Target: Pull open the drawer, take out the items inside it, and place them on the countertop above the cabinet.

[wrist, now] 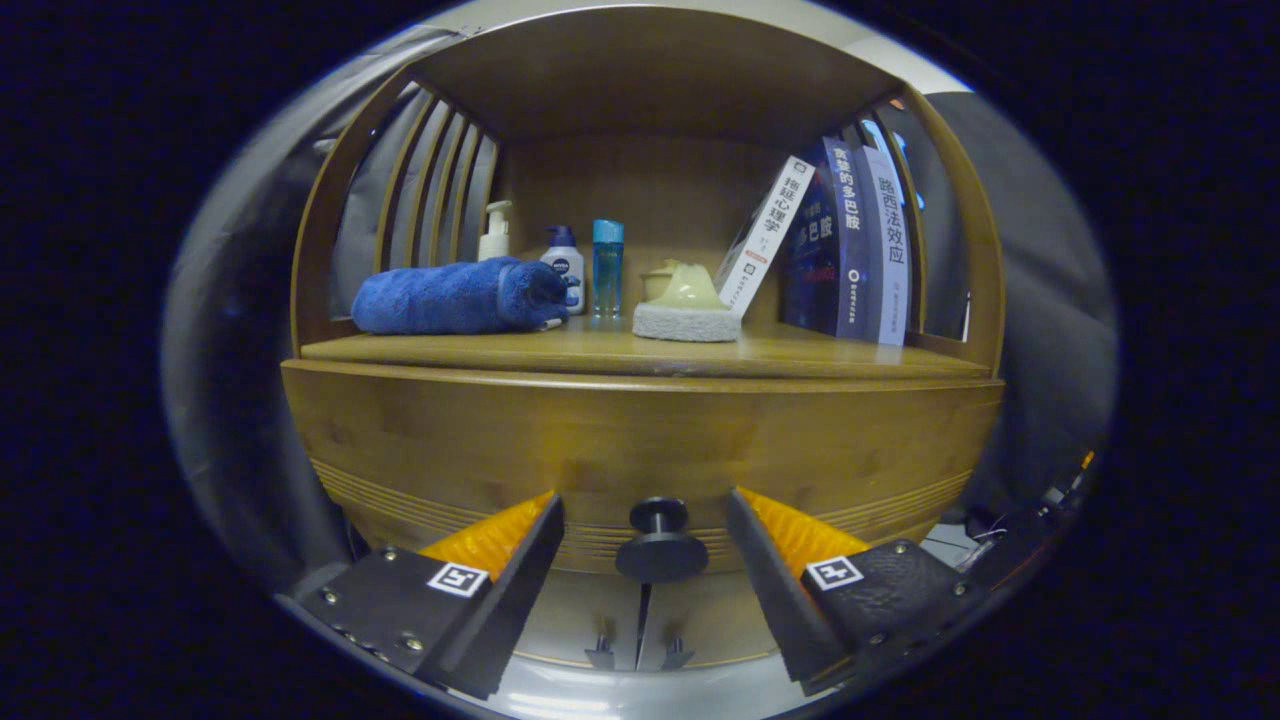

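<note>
A wooden cabinet faces me, its drawer front (640,440) closed. A small black round knob (659,545) sticks out of the drawer's lower middle. My gripper (645,520) is open, one finger on each side of the knob, neither touching it. Above the drawer lies the wooden countertop (800,355), a shelf with a roof over it. The drawer's inside is hidden.
On the countertop sit a rolled blue towel (450,297) at the left, a pump bottle (494,232), a white bottle with a dark cap (565,265), a blue bottle (607,265), a pale sponge (687,305) and several leaning books (850,240) at the right.
</note>
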Available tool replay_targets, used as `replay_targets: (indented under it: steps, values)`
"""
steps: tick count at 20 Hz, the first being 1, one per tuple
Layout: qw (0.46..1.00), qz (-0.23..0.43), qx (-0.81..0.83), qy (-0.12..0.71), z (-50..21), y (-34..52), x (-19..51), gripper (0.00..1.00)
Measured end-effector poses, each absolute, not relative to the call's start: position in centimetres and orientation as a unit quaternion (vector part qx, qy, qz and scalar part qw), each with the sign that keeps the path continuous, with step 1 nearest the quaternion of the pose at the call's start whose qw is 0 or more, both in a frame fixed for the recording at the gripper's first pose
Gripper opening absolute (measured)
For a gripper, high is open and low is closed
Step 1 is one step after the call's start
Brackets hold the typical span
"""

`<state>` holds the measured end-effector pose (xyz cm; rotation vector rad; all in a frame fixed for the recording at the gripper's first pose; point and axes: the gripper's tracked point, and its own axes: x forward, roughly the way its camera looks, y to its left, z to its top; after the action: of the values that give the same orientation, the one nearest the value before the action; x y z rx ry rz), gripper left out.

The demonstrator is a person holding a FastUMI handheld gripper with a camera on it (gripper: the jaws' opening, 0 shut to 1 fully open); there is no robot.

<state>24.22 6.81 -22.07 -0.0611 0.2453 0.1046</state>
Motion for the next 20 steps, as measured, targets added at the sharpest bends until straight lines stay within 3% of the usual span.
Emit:
replay_targets:
  steps: [8, 16, 20]
  values:
    - [0.992, 0.040, 0.022, 0.114, -17.0, 4.1, 18.1, 0.99]
    - [0.995, 0.020, 0.038, 0.093, -4.9, 0.6, 10.4, 1.00]
    - [0.997, 0.055, 0.015, 0.060, 1.0, 1.1, 6.3, 1.00]
